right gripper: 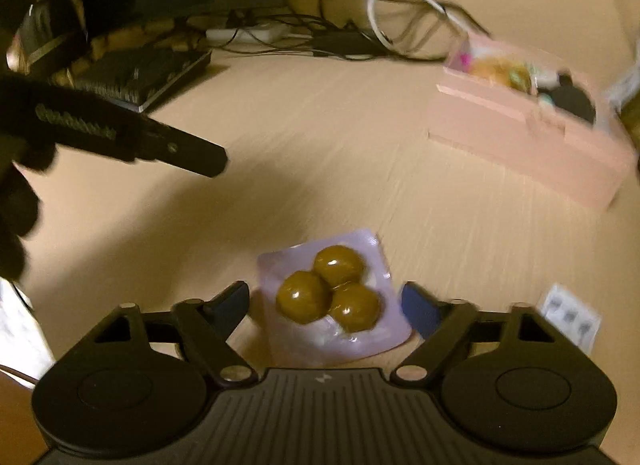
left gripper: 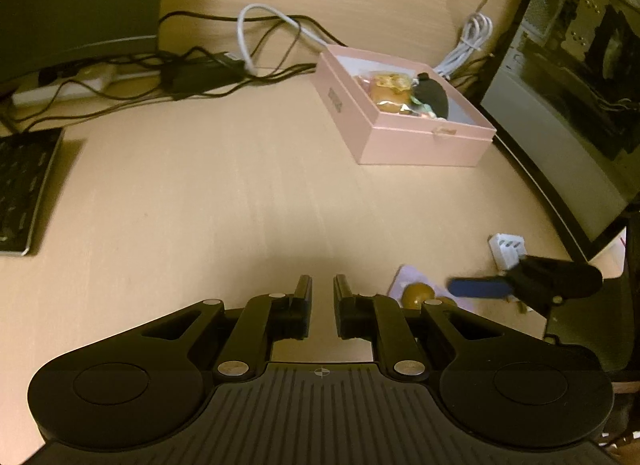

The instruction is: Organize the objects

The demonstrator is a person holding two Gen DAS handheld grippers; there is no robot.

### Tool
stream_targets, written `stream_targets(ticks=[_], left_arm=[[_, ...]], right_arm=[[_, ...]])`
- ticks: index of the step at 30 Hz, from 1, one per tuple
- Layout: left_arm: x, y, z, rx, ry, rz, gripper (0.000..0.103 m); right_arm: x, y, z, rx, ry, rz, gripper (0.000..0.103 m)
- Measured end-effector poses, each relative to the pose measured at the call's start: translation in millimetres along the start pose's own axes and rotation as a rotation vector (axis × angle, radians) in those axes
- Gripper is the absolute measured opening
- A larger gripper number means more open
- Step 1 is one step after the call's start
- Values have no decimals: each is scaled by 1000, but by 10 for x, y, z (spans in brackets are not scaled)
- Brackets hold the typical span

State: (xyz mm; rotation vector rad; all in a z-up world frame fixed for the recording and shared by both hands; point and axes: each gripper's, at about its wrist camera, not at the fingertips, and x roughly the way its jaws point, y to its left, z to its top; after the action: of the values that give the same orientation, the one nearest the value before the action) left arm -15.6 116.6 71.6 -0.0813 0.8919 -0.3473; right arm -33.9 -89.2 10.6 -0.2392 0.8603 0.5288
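Observation:
A clear packet with three brown balls (right gripper: 330,293) lies on the wooden desk between the wide-open fingers of my right gripper (right gripper: 326,301), apart from both pads. In the left wrist view the packet (left gripper: 416,293) peeks out beside my left gripper (left gripper: 322,289), whose jaws stand nearly together with a narrow gap and nothing between them. An open pink box (left gripper: 400,137) with snacks and a dark object inside sits at the far right; it also shows blurred in the right wrist view (right gripper: 528,141). The right gripper's blue-padded finger (left gripper: 480,288) shows at right.
A white plug adapter (left gripper: 507,250) lies near the packet, also in the right wrist view (right gripper: 570,315). A keyboard (left gripper: 24,185) sits at left, cables and a power strip (left gripper: 64,89) at the back, a computer case (left gripper: 572,97) at right. The left gripper's arm (right gripper: 132,133) crosses the right view.

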Motion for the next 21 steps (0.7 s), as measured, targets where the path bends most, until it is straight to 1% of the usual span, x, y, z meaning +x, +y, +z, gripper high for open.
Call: stream_targets(ticks=[1,2,3,5,6,7,8,9,10,11,16,21], left_arm=[[-25,5,-15,-2,-2,-1,13],[-36,-2,-24,-4,-4,-3,13],[-36,-19,-29,-5,-5,-6,13],[-10,-67,-30,-4,-4,-17,13],[14,-104,-27,-1,0,-24,13],[38,-147,-26,4,5,-33,13],[63,-198,-22,10,10,-42,13],[96,-257,-11,17,17,-55,13],[133,-333,7,26,23,-74,13],[170,-412,27,40,28,-94,13],[339,-891,93,125,48,-175,13],[448,-1157,50,153,71,-188,13]], right_arm=[[-16,26,12,-26,2,4,59],[-53,18,39,-27,-1,7,56],[-99,-6,56,-20,-2,12,56],[-179,-52,72,-12,-17,-10,54],[-251,-101,69,2,-29,-29,48],[-329,-142,44,17,-38,-31,31],[-412,-217,43,43,-39,-54,26],[-512,-291,26,65,-58,-75,24],[-605,-379,2,80,-71,-92,18],[-728,-493,-32,105,-86,-119,16],[-1143,-940,-274,210,-128,-214,16],[-1173,-1226,-554,266,-98,-277,19]])
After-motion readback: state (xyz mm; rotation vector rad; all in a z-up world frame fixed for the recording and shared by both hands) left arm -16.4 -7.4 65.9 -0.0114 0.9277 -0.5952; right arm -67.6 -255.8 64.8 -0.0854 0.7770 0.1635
